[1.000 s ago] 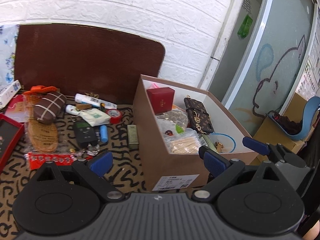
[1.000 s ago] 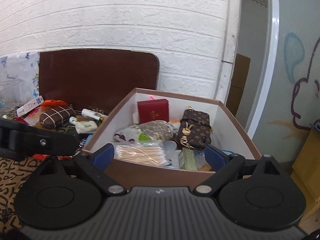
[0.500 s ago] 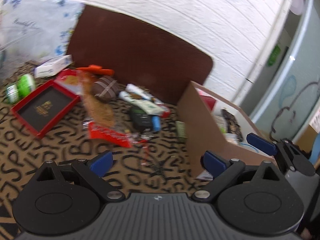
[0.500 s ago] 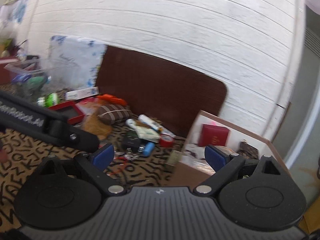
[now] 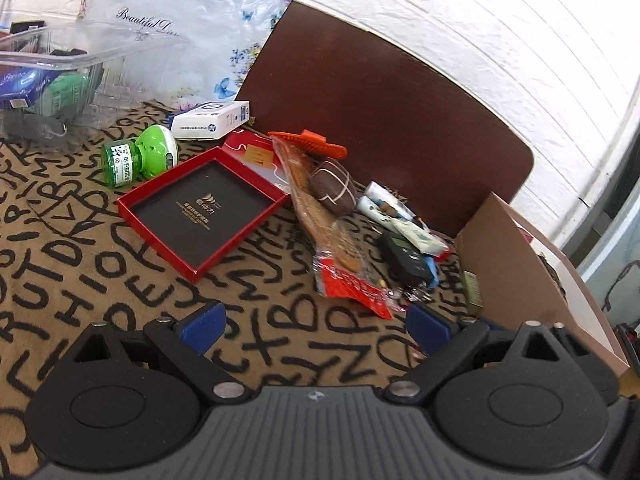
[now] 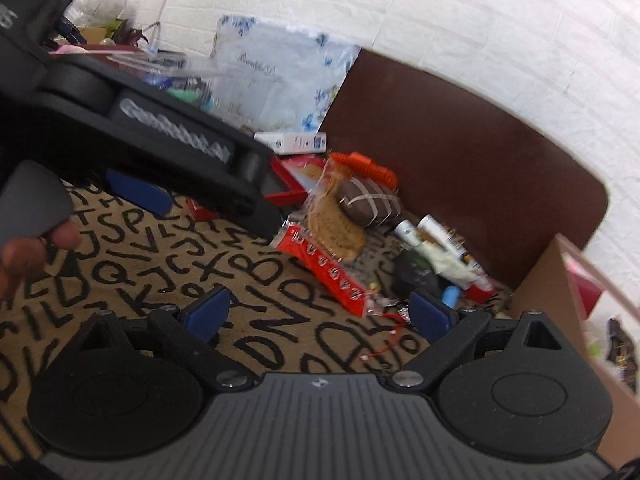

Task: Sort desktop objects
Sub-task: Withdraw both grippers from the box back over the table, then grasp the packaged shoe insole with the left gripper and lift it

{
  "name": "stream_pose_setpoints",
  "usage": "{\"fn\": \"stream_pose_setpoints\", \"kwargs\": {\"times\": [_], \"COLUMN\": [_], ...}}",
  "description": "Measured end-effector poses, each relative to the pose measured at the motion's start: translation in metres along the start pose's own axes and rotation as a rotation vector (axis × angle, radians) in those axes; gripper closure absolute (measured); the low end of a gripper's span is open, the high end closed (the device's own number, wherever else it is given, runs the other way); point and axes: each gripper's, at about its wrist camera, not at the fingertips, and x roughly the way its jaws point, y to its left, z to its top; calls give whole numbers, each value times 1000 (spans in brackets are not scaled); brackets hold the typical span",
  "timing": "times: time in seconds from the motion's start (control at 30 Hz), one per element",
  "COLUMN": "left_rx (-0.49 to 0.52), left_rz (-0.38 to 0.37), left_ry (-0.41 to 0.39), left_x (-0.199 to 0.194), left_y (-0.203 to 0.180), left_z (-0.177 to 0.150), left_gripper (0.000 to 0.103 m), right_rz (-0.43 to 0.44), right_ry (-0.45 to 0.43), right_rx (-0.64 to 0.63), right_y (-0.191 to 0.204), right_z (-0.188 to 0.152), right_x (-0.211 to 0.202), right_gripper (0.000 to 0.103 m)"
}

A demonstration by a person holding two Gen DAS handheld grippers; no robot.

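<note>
On the letter-print tablecloth, at the middle of the left wrist view, a loose heap of desktop objects is spread. A red tray with a black inner panel is laid at 10 o'clock of the heap. A clear packet with a red end is stretched from 12 toward 6 o'clock, and a brown pouch with white stripes is laid on it. An orange comb is placed at 12 o'clock of the pouch. A black remote and white tubes are gathered at 3 o'clock of the packet. A cardboard box is set at 3 o'clock, near the remote. A green bottle and a white carton are lying at 10 to 11 o'clock, and a clear bin beyond them.

The left gripper is held wide open above the cloth, nothing between its blue pads. The right gripper is likewise spread wide and empty, with the packet just beyond its fingers.
</note>
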Motion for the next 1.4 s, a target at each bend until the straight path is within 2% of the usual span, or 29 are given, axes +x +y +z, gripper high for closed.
{"fn": "stream_pose_setpoints", "kwargs": {"times": [0.07,0.13,0.23,0.3,0.37,0.43,0.47,0.5,0.53,0.6,0.7,0.73,0.8,0.97,1.17,1.4], "left_rx": [-9,-20,-32,-39,-44,-45,-47,-49,-51,-61,-73,-72,-63,-4,53,116], "left_rz": [-7,-20,-40,-36,-36,-39,-37,-34,-32,-34,-52,-58,-73,-94,-120,-164], "left_ry": [6,7,6,8,15,29,36,45,54,75,102,107,112,115,106,140], "left_x": [9,19,35,46,56,67,72,76,81,87,90,90,88,78,49,-4], "left_y": [2,3,3,2,2,3,3,4,4,7,10,10,8,-2,-12,-25], "left_z": [4,9,16,20,23,26,27,27,28,27,25,25,24,22,12,-30], "left_gripper": [5,6,8,11,16,20,23,27,30,49,68,72,87,103,103,103], "right_rz": [6,2,-3,-4,-4,-2,-3,-2,4,24,40,46,61,83,118,200], "right_ry": [21,38,60,69,76,86,91,93,96,100,91,87,85,72,51,50], "right_rx": [5,7,14,12,9,4,2,4,10,29,10,2,-7,-21,-18,-20], "right_y": [-1,-5,-7,-9,-11,-12,-13,-14,-15,-18,-18,-17,-16,-15,-13,-7], "right_z": [1,1,3,6,7,8,9,10,10,12,12,12,12,11,8,-13], "right_x": [17,32,49,60,71,80,84,88,92,96,95,93,89,78,49,-8], "right_gripper": [12,24,30,36,38,48,49,56,68,79,100,102,103,103,103,103]}}
